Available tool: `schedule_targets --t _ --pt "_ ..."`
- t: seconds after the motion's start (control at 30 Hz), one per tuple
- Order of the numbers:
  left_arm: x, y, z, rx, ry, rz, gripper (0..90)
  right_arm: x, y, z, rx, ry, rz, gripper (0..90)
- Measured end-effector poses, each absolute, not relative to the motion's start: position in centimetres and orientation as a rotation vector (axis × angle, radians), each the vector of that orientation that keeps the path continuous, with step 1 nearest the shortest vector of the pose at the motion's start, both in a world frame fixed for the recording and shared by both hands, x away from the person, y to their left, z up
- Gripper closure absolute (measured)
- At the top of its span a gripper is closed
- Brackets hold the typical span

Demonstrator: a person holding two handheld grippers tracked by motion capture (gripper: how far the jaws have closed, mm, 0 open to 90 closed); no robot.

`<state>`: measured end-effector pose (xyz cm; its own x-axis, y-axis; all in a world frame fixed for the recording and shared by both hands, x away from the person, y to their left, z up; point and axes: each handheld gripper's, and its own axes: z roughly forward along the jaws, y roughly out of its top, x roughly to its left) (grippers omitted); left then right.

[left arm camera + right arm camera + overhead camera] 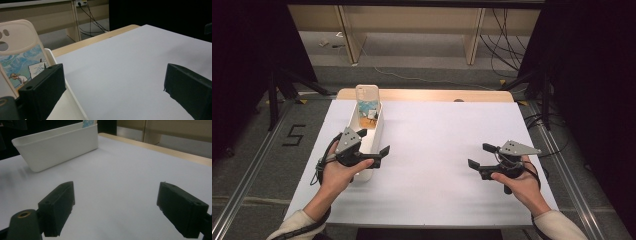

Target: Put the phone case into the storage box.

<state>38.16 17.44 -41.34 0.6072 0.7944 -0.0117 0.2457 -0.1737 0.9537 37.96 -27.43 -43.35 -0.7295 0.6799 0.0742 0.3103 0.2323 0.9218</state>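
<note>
Wooden counter (427,95) covered by a white sheet (437,150), pale wood edge exposed along the far side. Grey floor (257,165) surrounding it, marked with a black numeral "5" (294,135) at left. Metal floor rails (242,170) running along both sides. Black curtains (242,60) hanging at left and right. Light wooden furniture legs (352,35) beyond the counter. Black cables (504,40) trailing on the floor at far right. Overhead lighting, even on the counter.

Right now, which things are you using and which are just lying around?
Using: phone case leaning in the white bin; left gripper, open beside the bin; right gripper, open over bare table.

Lying about: cables on the floor; floor marking.
</note>
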Motion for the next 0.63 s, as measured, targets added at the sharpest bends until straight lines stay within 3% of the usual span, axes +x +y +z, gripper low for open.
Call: schedule_targets --t 0.63 --pt "38.12 17.5 -41.61 1.717 0.859 0.599 3.1 37.91 -27.46 -43.22 0.911 2.166 1.511 15.7"
